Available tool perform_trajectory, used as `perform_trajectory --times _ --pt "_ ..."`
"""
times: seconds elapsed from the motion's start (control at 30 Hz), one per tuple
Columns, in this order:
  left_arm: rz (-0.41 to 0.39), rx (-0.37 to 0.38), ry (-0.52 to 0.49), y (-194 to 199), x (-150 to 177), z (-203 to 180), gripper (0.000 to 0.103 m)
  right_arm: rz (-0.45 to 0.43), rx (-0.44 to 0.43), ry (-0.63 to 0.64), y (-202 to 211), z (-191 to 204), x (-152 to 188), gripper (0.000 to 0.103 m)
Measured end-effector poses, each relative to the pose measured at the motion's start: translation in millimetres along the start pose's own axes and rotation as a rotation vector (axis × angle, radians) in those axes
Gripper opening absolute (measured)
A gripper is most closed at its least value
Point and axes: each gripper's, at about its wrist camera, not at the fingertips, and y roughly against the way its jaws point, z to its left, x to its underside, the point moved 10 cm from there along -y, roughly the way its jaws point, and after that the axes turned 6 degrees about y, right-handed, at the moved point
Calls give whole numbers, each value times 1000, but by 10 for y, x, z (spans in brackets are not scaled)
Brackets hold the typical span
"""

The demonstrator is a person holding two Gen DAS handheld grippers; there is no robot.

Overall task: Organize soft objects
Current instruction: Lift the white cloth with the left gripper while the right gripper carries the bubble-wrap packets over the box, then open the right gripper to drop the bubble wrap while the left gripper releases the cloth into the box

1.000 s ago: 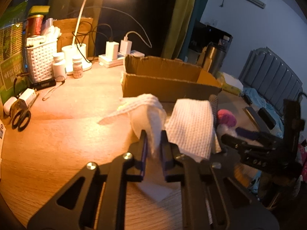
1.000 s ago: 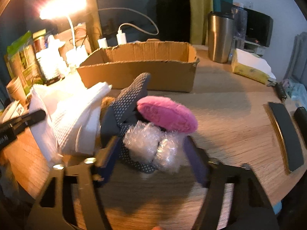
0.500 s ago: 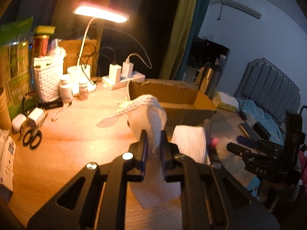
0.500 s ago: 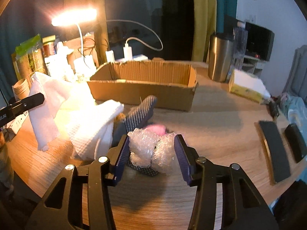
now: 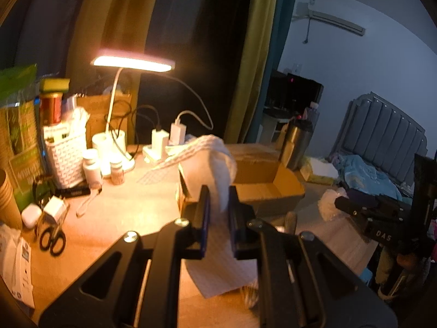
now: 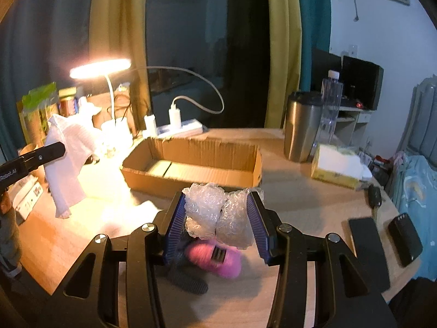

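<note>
My left gripper [image 5: 218, 199] is shut on a white waffle cloth [image 5: 213, 158] and holds it above the table, near the left end of the open cardboard box [image 5: 267, 186]. The cloth also shows hanging at the left of the right wrist view [image 6: 68, 158]. My right gripper [image 6: 217, 213] is shut on a wad of bubble wrap [image 6: 215, 213], lifted in front of the box [image 6: 191, 164]. Below it on the table lie a pink fuzzy item [image 6: 215, 257] and a dark dotted sock [image 6: 185, 281]. A second white cloth [image 5: 221, 270] lies flat under the left gripper.
A lit desk lamp [image 5: 131, 64], white basket [image 5: 65, 158], pill bottles [image 5: 91, 166], chargers and scissors [image 5: 52, 240] crowd the back left. A steel tumbler [image 6: 300, 125], tissue box [image 6: 336, 166] and two dark phones [image 6: 366, 246] sit to the right.
Both grippers have risen from the table. The left lifted the white cloth toward the box; the right closed on the bubble wrap and lifted it off the pink item and sock.
</note>
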Motion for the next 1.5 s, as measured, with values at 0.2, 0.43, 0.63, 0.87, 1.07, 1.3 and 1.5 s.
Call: perform_trajectory --times 0.2,0.43,0.63,0.87,1.07,1.3,1.5 --pt "-39 8 -14 -74 -235 -81 12 -23 11 1 -100 -150 -183 49" --pt "-73 12 -32 -248 -480 -164 12 -28 16 -4 -269 -313 -301 49" --pt "-75 16 -43 -482 -583 -214 12 -27 12 -6 -437 -422 -369 49" --pt "-47 6 -44 -771 -546 -233 12 -12 -13 -2 -662 -461 -389 49" --pt "-1 -13 -40 -1080 -454 -158 12 18 -40 -11 -907 -453 -337 49" --pt "70 -18 -36 -1452 -287 -111 12 75 -66 -19 -1213 -408 -213 49" --pt "123 -21 -37 -1684 -147 -75 12 104 -84 -16 -1358 -367 -142 49"
